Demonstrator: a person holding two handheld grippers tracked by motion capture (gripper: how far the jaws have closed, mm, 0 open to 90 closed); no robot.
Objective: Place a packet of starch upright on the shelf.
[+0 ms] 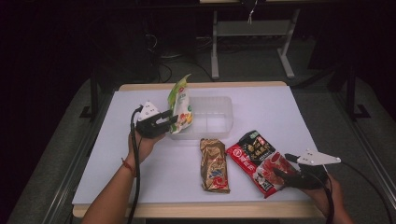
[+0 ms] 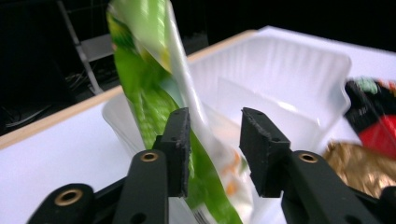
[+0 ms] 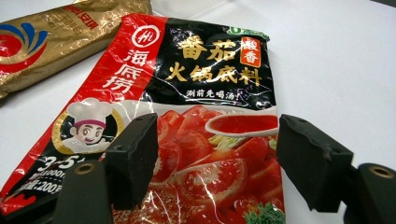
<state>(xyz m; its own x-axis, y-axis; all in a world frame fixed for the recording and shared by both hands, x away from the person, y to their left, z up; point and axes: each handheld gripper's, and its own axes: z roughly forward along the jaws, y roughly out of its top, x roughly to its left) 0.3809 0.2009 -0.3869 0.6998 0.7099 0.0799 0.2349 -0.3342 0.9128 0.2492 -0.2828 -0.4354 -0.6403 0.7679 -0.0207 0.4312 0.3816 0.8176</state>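
A green and white snack packet (image 1: 180, 105) stands tilted at the left end of a clear plastic tub (image 1: 219, 100). My left gripper (image 1: 170, 120) is open around it. In the left gripper view the packet (image 2: 140, 70) rests against the left jaw of that gripper (image 2: 215, 116), with a gap to the right jaw. A red and black hotpot-base packet (image 1: 254, 154) lies flat at the front right. My right gripper (image 1: 280, 179) is open at the packet's near end. In the right gripper view its jaws stand wide over the packet (image 3: 205, 70), either side of the gripper's midpoint (image 3: 218, 123).
A gold packet (image 1: 214, 163) lies flat between the tub and the table's front edge, left of the red packet. The white table top (image 1: 261, 107) has bare room at the right and front left. Dark floor and metal frame legs lie beyond the far edge.
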